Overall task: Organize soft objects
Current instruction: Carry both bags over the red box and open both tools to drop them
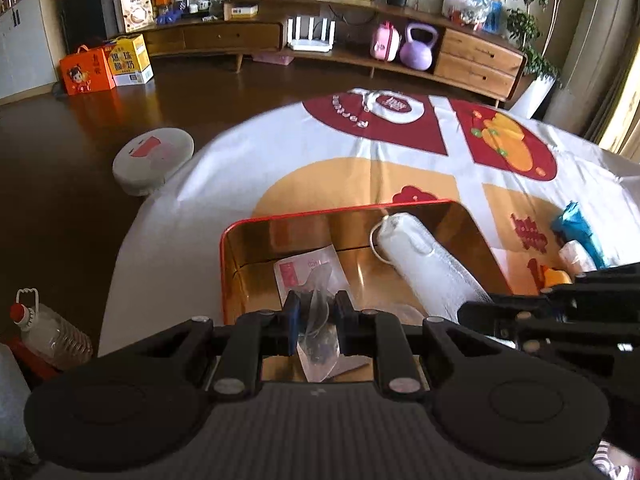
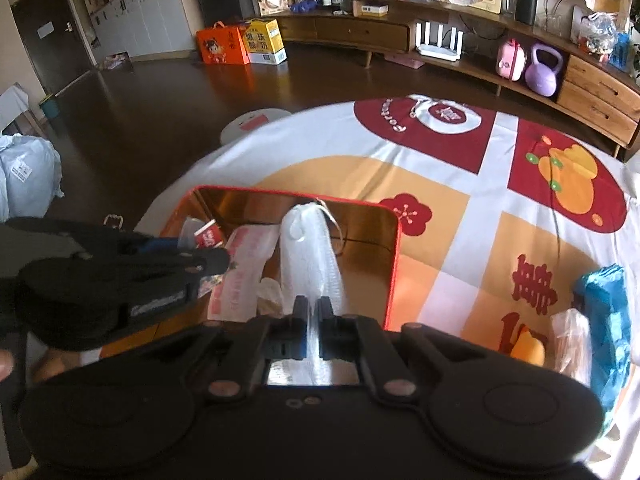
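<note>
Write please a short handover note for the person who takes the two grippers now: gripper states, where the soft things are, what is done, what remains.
Left gripper: shut on a clear plastic pouch, held over the red tin.
Right gripper: shut on the white mesh bundle, whose far end lies inside the tin.
Done: a pink-printed packet already lies in the tin.
Left: release both items into the tin; then collect the blue bag, the clear bag and the orange item from the tablecloth.
</note>
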### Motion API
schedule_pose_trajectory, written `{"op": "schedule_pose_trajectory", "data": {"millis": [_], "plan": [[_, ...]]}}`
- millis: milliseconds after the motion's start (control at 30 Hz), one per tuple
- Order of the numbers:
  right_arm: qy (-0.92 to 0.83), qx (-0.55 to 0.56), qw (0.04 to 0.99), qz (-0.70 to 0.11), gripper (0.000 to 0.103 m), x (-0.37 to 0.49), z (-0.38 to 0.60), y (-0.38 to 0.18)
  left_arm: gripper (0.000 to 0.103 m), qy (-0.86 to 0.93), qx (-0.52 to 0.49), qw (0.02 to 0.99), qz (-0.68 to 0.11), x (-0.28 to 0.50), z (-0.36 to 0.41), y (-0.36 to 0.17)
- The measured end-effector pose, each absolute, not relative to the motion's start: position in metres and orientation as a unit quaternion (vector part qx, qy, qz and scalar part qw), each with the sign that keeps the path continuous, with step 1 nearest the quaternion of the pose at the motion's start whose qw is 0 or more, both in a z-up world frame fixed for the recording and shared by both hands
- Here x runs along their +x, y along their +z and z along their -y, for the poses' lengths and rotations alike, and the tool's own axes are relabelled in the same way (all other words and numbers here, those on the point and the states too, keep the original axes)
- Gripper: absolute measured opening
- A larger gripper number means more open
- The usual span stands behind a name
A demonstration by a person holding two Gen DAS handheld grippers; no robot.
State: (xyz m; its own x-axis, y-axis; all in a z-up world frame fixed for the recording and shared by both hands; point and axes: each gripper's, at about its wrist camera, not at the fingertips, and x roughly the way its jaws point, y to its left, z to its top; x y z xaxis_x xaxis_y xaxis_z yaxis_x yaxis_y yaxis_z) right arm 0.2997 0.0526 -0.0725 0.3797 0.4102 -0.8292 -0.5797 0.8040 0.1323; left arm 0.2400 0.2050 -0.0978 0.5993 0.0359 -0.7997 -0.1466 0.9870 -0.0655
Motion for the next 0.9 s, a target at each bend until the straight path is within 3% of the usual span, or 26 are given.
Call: {"op": "schedule_pose_trajectory", "data": {"millis": [167,400,667,900], "plan": [[0.304,-0.102,0.823,-0.469,0.016,0.297,-0.055,-0.08,0.018,0.053,-0.059,0.885,-0.458,0.25,-0.203,-0.111],[0.304,-0.095,0.818,-0.479,0.02,0.298,-0.051,-0.084,0.018,0.045,-0.056,0.879,-0.472,0.253,-0.198,-0.119],[0.301,-0.083,0.821,-0.478,0.035,0.295,-0.044,-0.079,0.018,0.048,-0.053,0.88,-0.469,0.25,-0.195,-0.115],[0.302,-0.069,0.822,-0.478,0.046,0.29,-0.034,-0.073,0.027,0.05,-0.066,0.881,-0.466,0.241,-0.195,-0.109]]}}
